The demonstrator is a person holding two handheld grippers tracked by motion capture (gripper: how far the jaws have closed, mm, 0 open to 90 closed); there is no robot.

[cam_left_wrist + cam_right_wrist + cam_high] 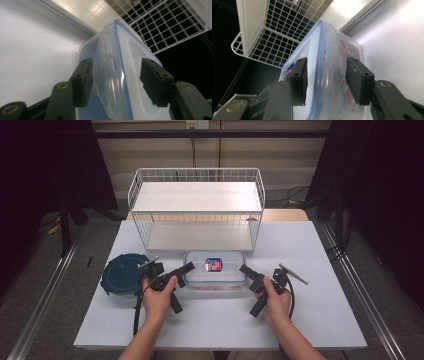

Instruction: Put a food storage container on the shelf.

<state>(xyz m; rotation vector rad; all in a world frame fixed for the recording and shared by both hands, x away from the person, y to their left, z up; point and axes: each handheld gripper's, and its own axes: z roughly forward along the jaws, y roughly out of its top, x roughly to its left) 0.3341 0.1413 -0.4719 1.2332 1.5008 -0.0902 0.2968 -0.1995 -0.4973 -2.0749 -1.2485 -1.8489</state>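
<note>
White surface is carrying clear lidded plastic container [215,270] lengthwise between both hands; left gripper [186,268] and right gripper [244,269] are straddling its end flaps, jaws apart, not yet clamping

No text can be read anywhere. The one printed thing is a small blue and red label [213,265] on the lid of the clear container [215,279], which stands at the middle of the table [320,320]; its lettering is too small and blurred to make out. A corner of the same label [290,68] shows in the right gripper view, equally unreadable.
</note>
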